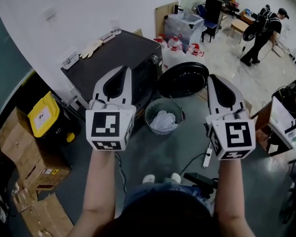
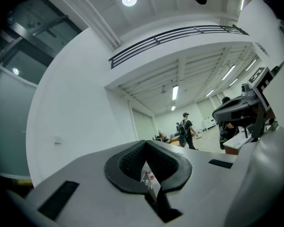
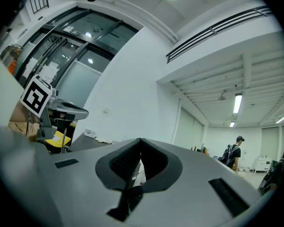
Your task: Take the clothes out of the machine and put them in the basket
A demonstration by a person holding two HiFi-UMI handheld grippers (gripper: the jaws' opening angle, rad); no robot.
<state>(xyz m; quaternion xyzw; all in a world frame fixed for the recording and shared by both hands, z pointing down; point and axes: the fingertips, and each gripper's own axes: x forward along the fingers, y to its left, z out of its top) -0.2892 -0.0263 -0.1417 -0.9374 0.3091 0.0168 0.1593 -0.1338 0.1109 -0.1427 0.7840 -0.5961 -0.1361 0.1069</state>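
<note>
Clothes (image 1: 164, 121): pale bundle inside basket (image 1: 151, 111), frame centre, on floor before machine (image 1: 118, 53); door (image 1: 183, 79) open.
Left hand-held gripper (image 1: 124, 70), right hand-held gripper (image 1: 212, 78): jaws pressed together, empty, either side of basket in frame.
Judged: transfer step complete. Next: check drum, not visible here.

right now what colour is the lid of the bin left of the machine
Yellow: the lid shows best in the head view.

Matt dark top on the washing machine (image 1: 116, 51), glossy black round door (image 1: 182, 79), grey perforated plastic basket (image 1: 149, 115), pale crumpled cloth clothes (image 1: 164, 121) inside, matt brown cardboard boxes (image 1: 27, 154), glossy yellow plastic lid (image 1: 43, 113), smooth white plastic shells on left gripper (image 1: 124, 70) and right gripper (image 1: 212, 78), ribbed matt black pads (image 2: 130, 162)
</note>
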